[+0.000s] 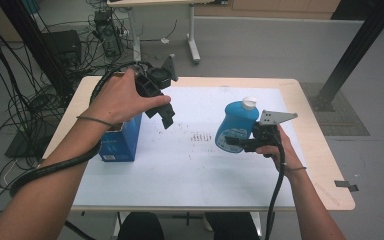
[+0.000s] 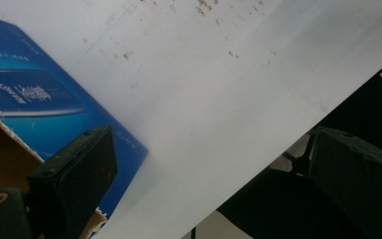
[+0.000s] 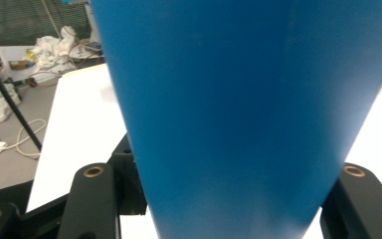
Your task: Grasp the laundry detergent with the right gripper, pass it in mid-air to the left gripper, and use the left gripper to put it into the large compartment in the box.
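The right gripper (image 1: 236,143) clamps the blue bottle (image 1: 235,126) with a white cap, tilted above the white table sheet (image 1: 190,165). The left gripper (image 1: 164,116), jaws apart and holding nothing, hangs beside the blue carton (image 1: 122,141).

We saw the bottle (image 3: 238,114) blurred and cut off on top and below in the right gripper view; the left hand (image 1: 117,100) hid part of the box (image 1: 122,142).

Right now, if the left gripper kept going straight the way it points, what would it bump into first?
Probably the white tabletop, just beside the blue box. The left gripper has open jaws with nothing between them, though depth is hard to judge.
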### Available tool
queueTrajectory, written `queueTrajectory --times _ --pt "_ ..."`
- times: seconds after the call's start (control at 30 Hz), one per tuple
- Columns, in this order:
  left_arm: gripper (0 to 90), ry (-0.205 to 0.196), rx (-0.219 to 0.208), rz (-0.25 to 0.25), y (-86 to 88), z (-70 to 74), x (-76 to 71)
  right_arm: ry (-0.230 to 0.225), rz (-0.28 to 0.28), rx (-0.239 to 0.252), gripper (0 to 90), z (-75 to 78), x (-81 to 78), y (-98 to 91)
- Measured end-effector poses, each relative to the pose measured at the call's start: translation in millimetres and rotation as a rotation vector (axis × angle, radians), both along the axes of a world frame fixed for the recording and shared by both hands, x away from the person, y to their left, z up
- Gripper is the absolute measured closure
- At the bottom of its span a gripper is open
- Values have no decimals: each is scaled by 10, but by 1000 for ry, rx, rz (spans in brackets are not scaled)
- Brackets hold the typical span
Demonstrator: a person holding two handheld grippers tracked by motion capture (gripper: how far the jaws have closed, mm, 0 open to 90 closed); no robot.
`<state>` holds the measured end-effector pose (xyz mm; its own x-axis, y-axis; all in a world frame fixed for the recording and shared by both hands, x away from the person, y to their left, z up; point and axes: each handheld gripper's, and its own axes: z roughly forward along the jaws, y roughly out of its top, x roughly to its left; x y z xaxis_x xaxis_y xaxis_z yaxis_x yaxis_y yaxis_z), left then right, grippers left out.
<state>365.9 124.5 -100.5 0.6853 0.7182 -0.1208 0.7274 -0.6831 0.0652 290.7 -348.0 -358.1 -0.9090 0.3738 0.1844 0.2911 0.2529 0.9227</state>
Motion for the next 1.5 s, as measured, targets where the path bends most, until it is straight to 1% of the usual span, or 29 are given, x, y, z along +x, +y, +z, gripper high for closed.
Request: queueTrajectory --times 0.2,0.3,0.33,0.37,0.5,0.63,0.73,0.87,0.93,0.97,1.03,1.17,1.23,1.3,1.37,1.4,1.43,1.5 --pt "55 4 -8 -63 -74 52 -35 -3 48 -3 413 38 44 69" --pt "54 5 -21 -96 -101 73 -56 -3 74 -6 413 54 68 101" --pt "55 5 -24 -99 -108 77 -64 -3 80 -8 413 62 72 114" --pt "55 2 -27 -117 -119 88 -75 -4 85 -9 413 67 75 122" --pt "54 -3 -43 -154 -141 114 -111 -1 113 -8 413 74 99 161" --pt "54 -8 -47 -181 -172 141 -144 6 132 -12 413 74 118 203" --pt "53 -9 -46 -191 -184 153 -154 6 144 -13 413 76 129 225" --pt "52 -15 -61 -234 -183 174 -180 3 167 -17 413 86 150 271" --pt "52 -16 -63 -238 -187 177 -187 4 170 -17 413 88 153 280" --pt "52 -24 -63 -258 -202 183 -213 5 176 -18 413 90 160 296" --pt "53 -20 -70 -285 -214 188 -224 5 187 -18 413 91 171 313" --pt "57 -17 -76 -302 -225 188 -233 9 205 -19 413 96 187 344" --pt "58 -18 -87 -330 -234 200 -248 8 220 -22 413 105 195 372" --pt "57 -12 -95 -339 -240 209 -251 10 228 -23 413 107 199 390" --pt "56 -10 -94 -356 -259 223 -252 8 235 -26 413 113 202 408" --pt "57 -10 -94 -356 -259 223 -252 8 235 -26 413 113 202 408" --pt "57 -9 -102 -374 -259 239 -248 7 243 -28 413 120 203 423" --pt "56 -11 -110 -372 -257 257 -263 9 258 -30 413 130 210 442"
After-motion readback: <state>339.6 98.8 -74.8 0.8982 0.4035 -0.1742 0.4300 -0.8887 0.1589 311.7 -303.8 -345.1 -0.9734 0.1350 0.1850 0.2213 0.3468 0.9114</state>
